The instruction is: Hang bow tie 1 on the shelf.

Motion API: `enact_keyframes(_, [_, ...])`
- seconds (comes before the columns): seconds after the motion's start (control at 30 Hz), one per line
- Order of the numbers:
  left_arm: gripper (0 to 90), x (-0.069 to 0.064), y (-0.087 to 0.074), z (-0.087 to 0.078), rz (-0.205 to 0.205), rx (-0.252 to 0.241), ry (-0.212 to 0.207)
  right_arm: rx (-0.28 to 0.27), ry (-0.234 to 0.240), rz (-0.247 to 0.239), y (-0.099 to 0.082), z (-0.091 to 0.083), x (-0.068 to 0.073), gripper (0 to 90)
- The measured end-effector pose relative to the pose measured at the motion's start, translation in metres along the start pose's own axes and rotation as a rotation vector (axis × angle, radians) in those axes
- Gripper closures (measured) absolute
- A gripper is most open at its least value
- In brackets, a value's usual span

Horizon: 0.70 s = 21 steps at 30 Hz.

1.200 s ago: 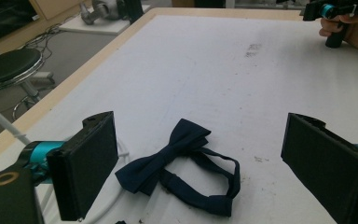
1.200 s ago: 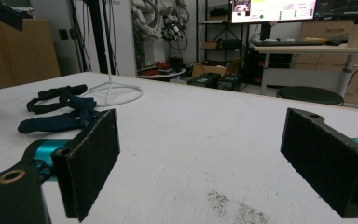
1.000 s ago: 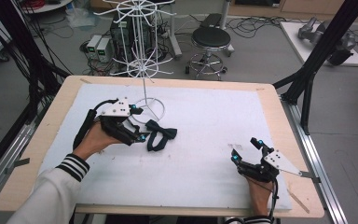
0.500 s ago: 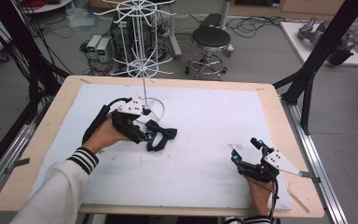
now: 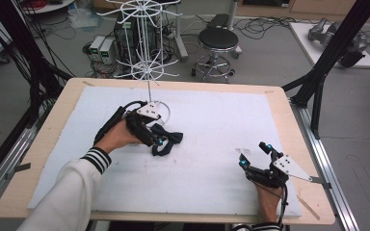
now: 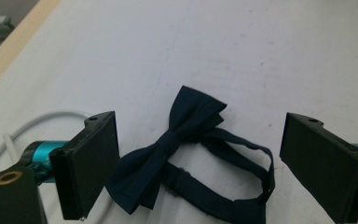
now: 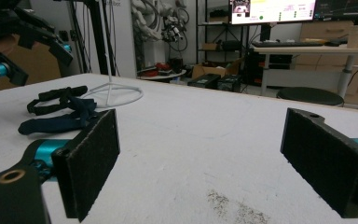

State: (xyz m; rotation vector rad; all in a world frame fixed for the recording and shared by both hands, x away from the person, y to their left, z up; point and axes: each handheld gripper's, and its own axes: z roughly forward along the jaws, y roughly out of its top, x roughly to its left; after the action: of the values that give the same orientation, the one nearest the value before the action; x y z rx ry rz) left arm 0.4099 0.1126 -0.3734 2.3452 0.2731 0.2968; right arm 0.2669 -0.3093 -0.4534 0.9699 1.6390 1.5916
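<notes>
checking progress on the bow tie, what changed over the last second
The left gripper moved right and slightly forward until its open jaws straddle the bow tie; nothing is gripped yet. The bow tie, the white stand and the right gripper stayed put.

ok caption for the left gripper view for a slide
Open left claw poised over a navy bow tie lying on the white table cover.

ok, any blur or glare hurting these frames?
High view: even light, no glare, soft detail. Left gripper view: bow tie readable, faint shadow under it, near jaws slightly soft. Right gripper view: jaws sharp, background shelves and bright monitor washed out.
</notes>
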Motion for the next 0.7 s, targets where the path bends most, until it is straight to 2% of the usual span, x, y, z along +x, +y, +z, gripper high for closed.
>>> enact_keyframes(0.23, [13.2,0.002,0.000,0.010,0.003,0.026,-0.008,0.000,0.001,0.001,0.000,0.000,0.000,11.1])
enact_keyframes(0.33, [13.2,0.003,0.000,0.012,-0.010,0.028,-0.010,0.000,0.000,0.004,0.000,0.000,0.000,11.1])
enact_keyframes(0.43, [13.2,0.005,0.003,0.012,0.006,0.067,-0.009,0.002,-0.002,0.007,0.000,0.000,0.000,11.1])
enact_keyframes(0.53, [13.3,0.007,0.007,0.013,-0.002,0.053,-0.011,0.002,-0.001,0.006,0.000,0.000,0.000,11.1])
enact_keyframes(0.7, [14.3,0.008,0.012,0.019,0.010,0.085,-0.019,-0.002,0.000,0.007,0.000,0.000,0.000,11.1])
